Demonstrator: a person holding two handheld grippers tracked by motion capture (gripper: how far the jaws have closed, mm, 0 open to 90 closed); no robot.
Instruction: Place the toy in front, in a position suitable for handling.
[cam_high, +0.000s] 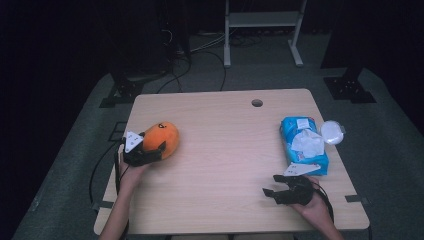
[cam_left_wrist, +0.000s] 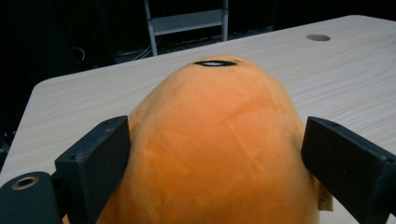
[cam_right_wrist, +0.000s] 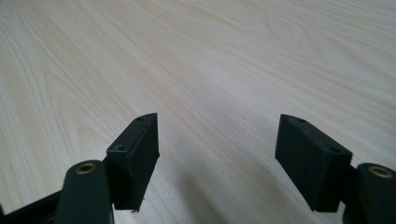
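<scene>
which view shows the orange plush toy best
The left gripper view: the orange plush toy sits large and close between the left gripper jaws, its fabric clear. The high view shows it small at the table's left side. The right gripper view shows bare tabletop.

Orange plush toys: one is lying on the table
Blue wipe packs: one is sitting near the right edge
Round white lids: one (beside the pack)
Grippers: two are showing
</scene>
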